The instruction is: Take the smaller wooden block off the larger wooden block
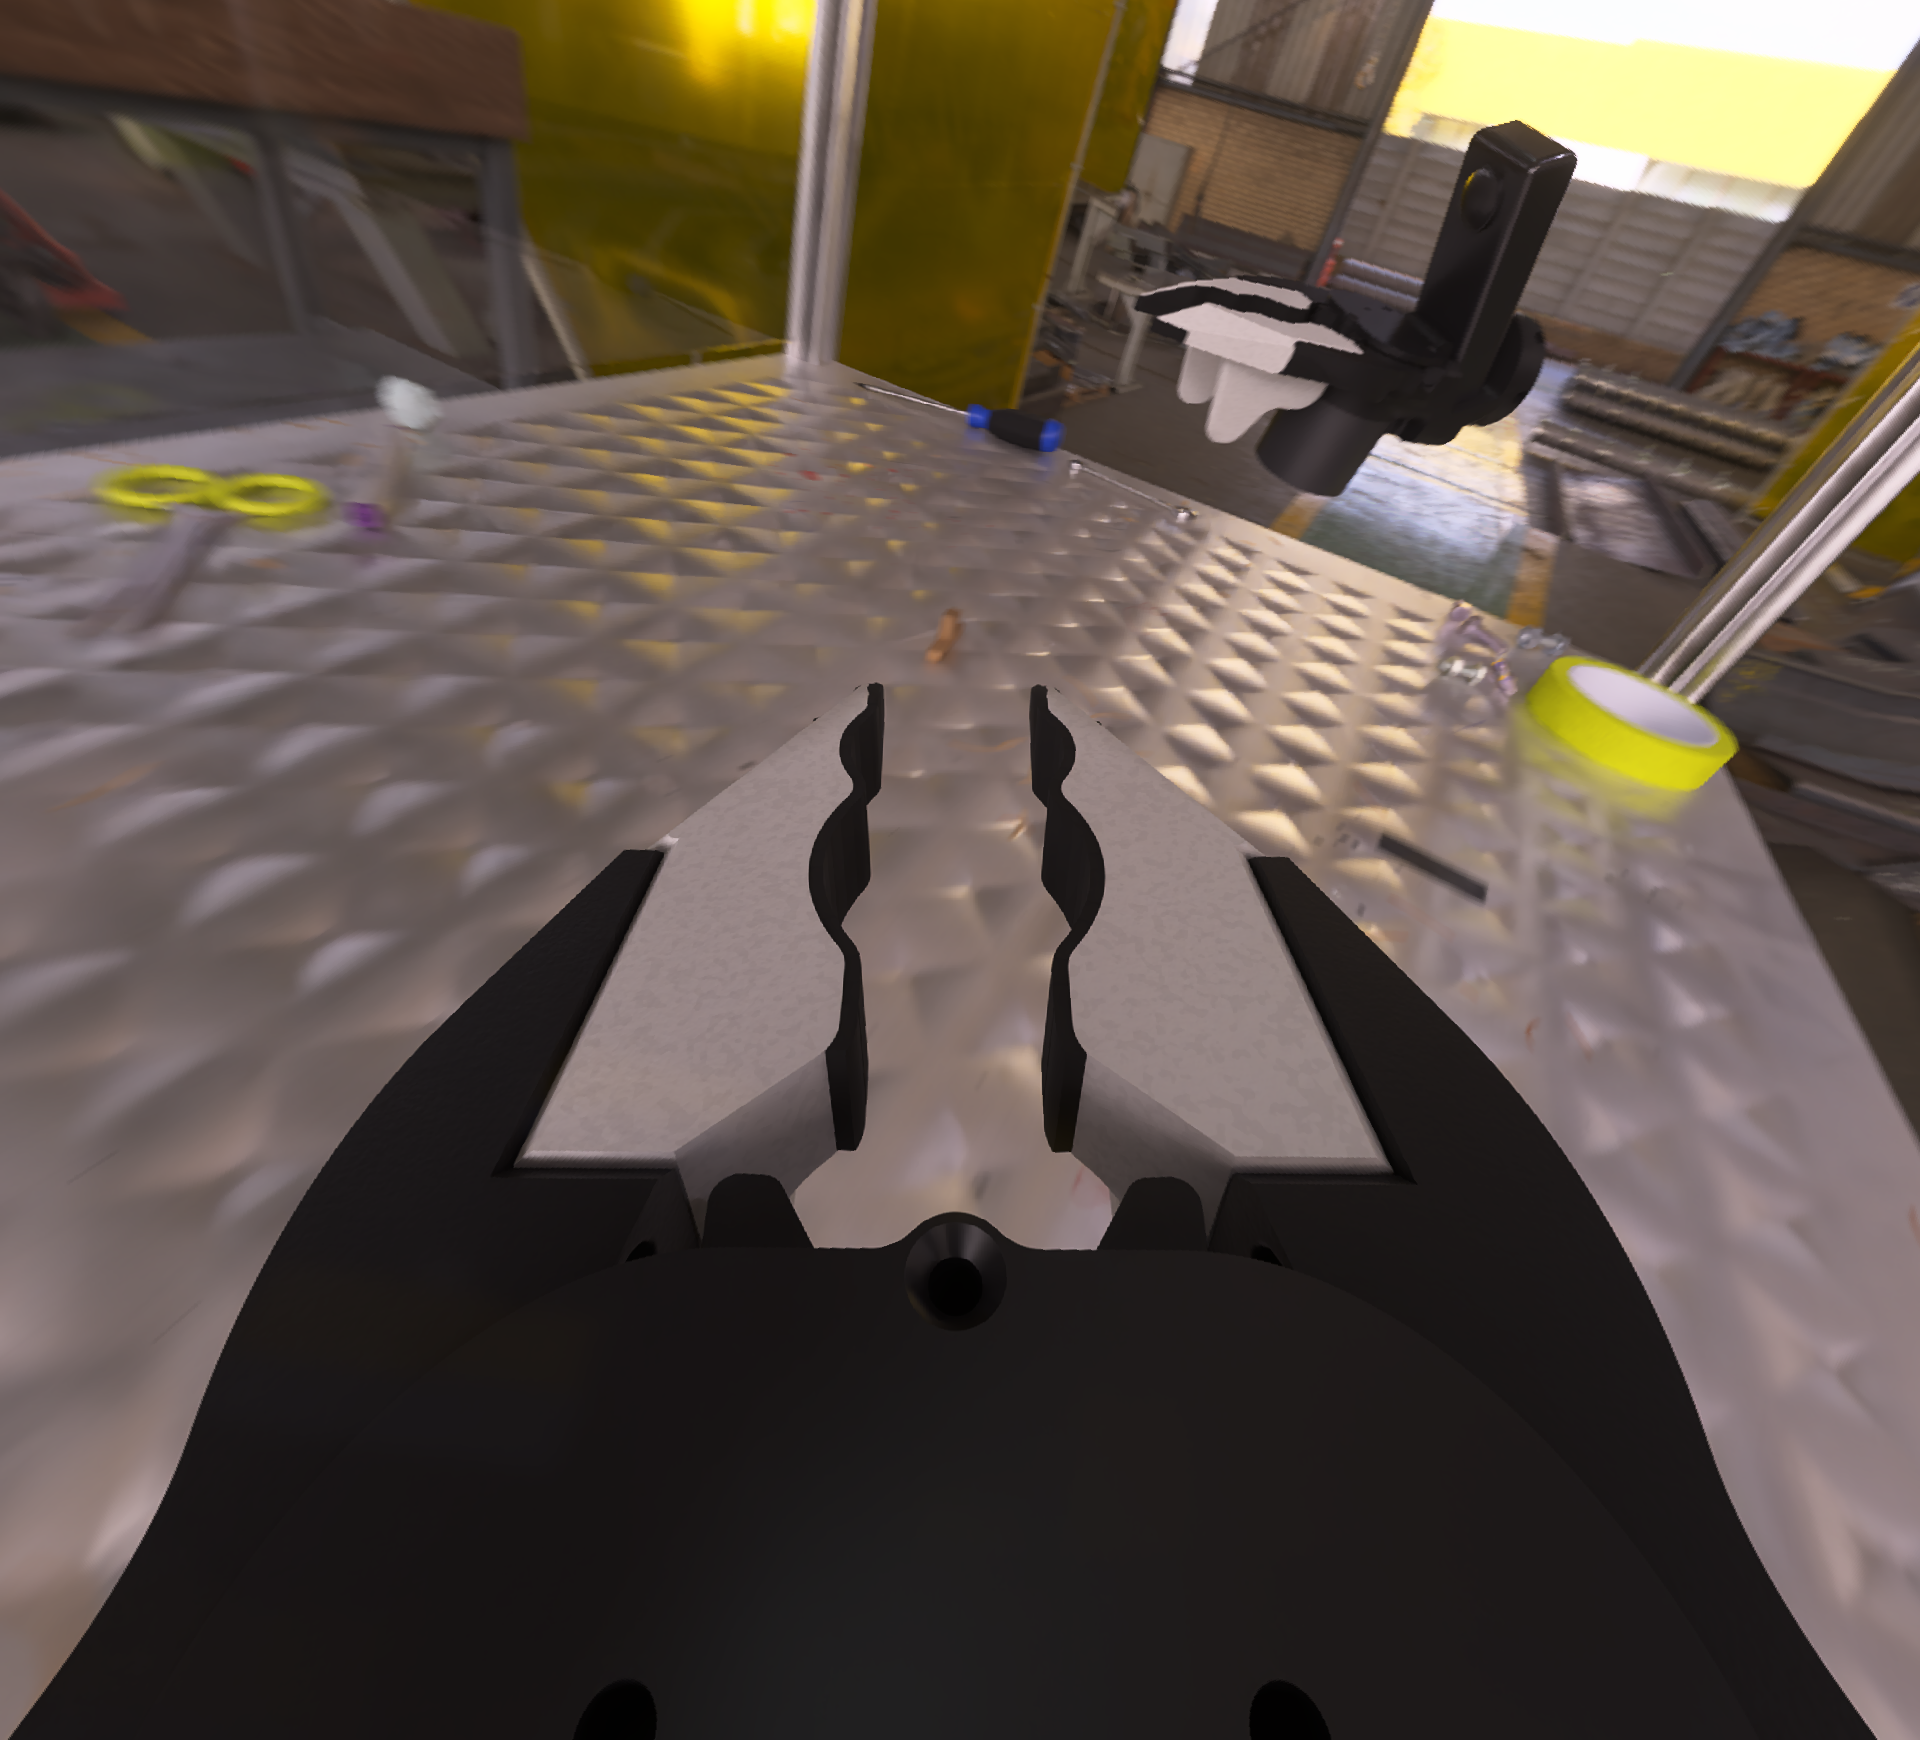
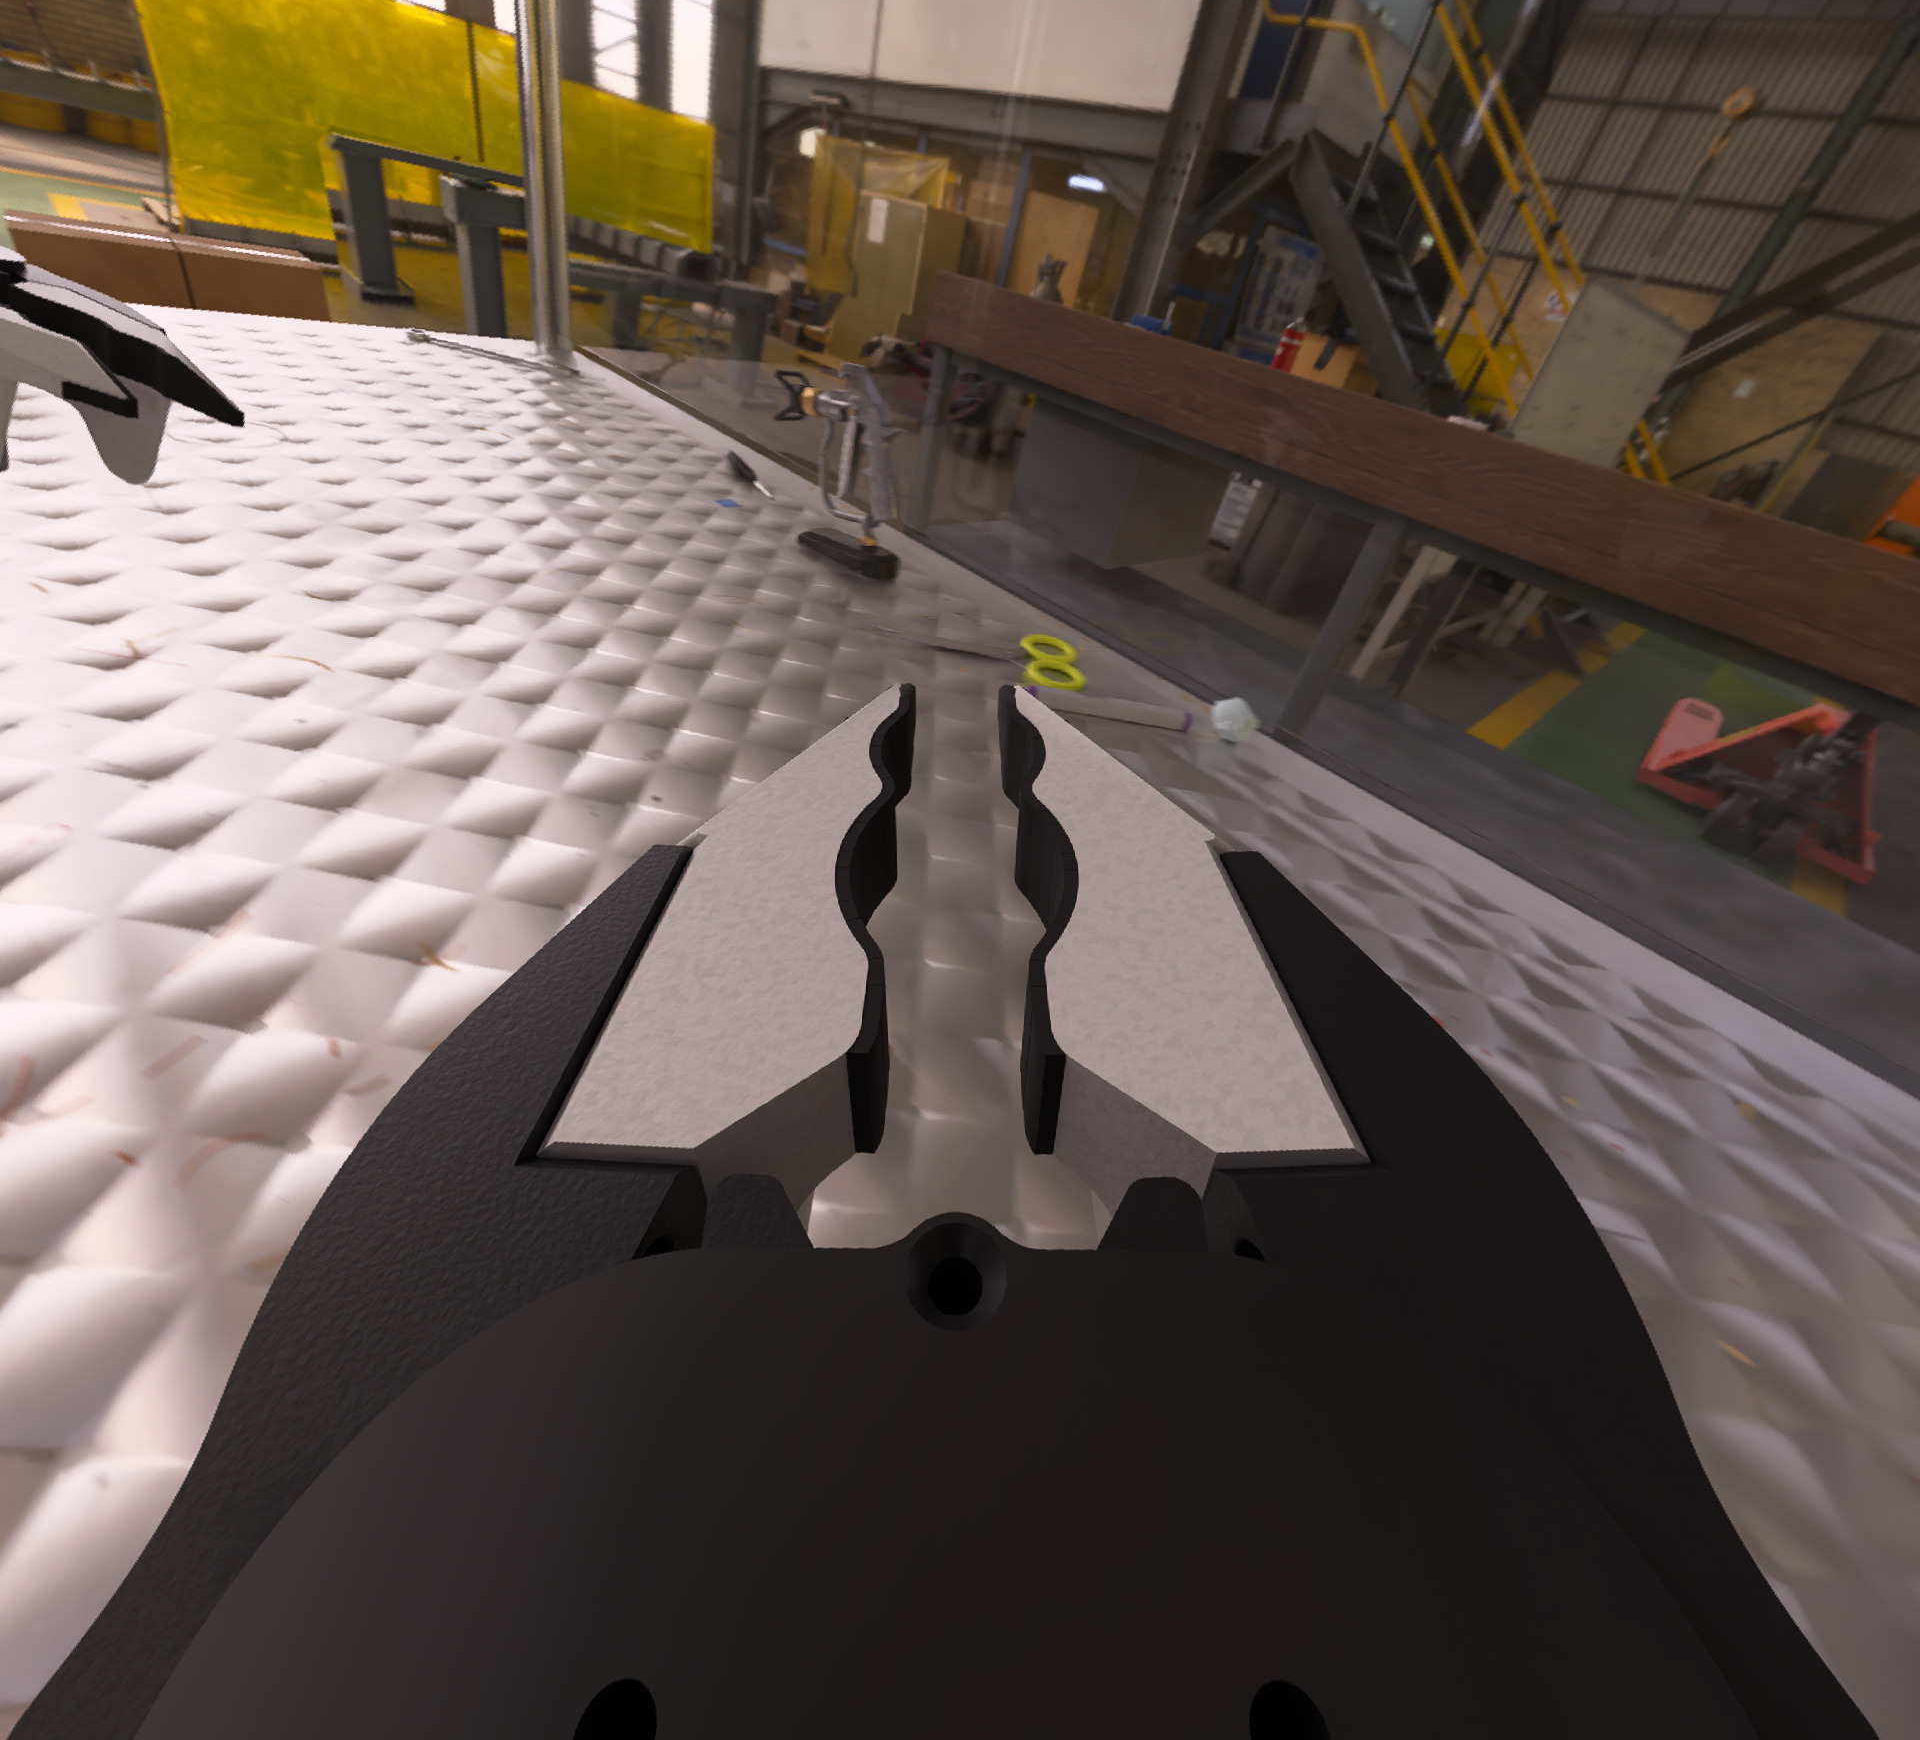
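Neither wooden block shows in either view, so where the smaller one sits on the larger cannot be told.

The left gripper (image 1: 954,695), at the centre of its own view, has its jaws parted with only bare table between them; it grasps nothing. The right gripper (image 2: 957,695) stands the same way, with a narrower gap, also empty.

To do this step well, I judge both should first turn until the blocks come into sight, then one should close on the small block's sides and lift straight up while the other steadies the large one.

Counted on the quilted metal table (image 1: 520,807):

- One pair of yellow-handled scissors (image 1: 213,495), at the left.
- One blue-handled screwdriver (image 1: 1013,425), upper centre.
- One yellow tape roll (image 1: 1626,724), at the right edge.
- One spray gun (image 2: 857,464), upper centre of the right wrist view.
- Two grippers.
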